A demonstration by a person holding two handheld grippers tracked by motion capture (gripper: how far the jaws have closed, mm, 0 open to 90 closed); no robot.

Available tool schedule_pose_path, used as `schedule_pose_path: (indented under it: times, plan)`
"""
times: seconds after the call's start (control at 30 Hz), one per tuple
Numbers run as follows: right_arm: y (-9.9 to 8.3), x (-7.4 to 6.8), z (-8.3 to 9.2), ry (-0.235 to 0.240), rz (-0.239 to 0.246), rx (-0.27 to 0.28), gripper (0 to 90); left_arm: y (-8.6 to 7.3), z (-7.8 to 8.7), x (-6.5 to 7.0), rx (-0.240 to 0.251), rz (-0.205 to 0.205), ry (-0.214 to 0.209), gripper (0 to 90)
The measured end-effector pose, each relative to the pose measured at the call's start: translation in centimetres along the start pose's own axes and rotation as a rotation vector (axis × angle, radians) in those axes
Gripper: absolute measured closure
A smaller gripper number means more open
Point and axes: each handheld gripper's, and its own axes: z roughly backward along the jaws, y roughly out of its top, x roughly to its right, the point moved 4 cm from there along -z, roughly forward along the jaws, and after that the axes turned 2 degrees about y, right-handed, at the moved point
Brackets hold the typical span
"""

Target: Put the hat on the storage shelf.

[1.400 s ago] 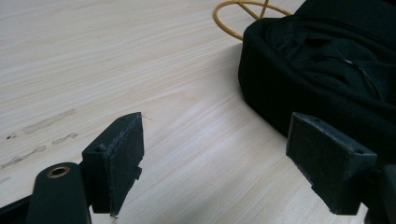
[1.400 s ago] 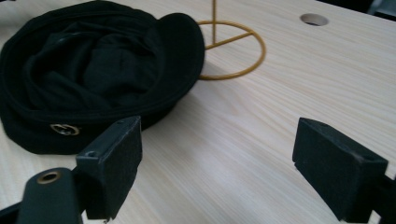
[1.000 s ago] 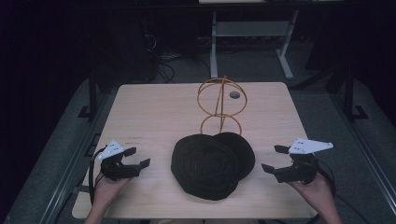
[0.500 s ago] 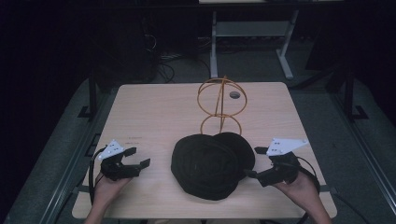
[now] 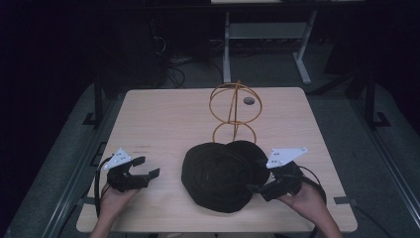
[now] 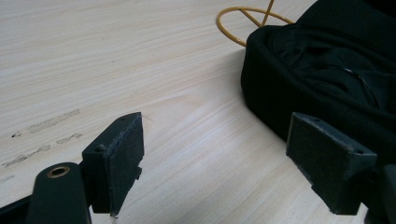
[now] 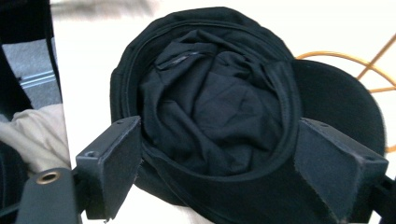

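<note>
So basically nothing's done yet on my end, just getting set up. The black cap [image 5: 220,176] is lying upside down on the table [image 5: 163,119], lining up, just in front of the gold wire hat stand [image 5: 234,111], with its brim touching or overlapping the stand's base ring. My right gripper [image 5: 257,188] is at the cap's right edge, jaws wide apart, and in the right gripper view the cap's rim sits right between them with the crumpled lining [image 7: 215,98] showing inside, but they haven't closed on anything. Left gripper [image 5: 147,167] is off to the cap's left, well apart from it, also wide open and holding nothing; in the left gripper view the cap's side is just past its far jaw. My read: the stand is bare, so what's left is pretty much everything: pinch the rim, lift, flip it over, and drop it on the stand.
</note>
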Motion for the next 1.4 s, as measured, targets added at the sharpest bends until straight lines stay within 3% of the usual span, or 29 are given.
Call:
schedule_pose_path:
  times: [0.23, 0.57, 0.97, 1.4]
  plan:
    - [0.7, -0.7, -1.4, 0.029, 0.022, -0.026, 15.5, 0.0, 0.0, -0.1, 0.003, -0.002, 0.000, 19.1]
    - [1.5, -2.1, -3.6, 0.075, 0.090, -0.088, 19.5, 0.0, 0.0, 0.0, 0.002, -0.006, 0.002, 19.1]
    - [2.5, -3.4, -5.6, 0.133, 0.127, -0.104, 22.4, 0.0, -0.1, 0.0, 0.000, -0.010, 0.000, 19.1]
    - [3.0, -4.8, -8.7, 0.187, 0.178, -0.169, 32.2, 0.0, -0.1, 0.1, -0.005, -0.016, 0.003, 19.1]
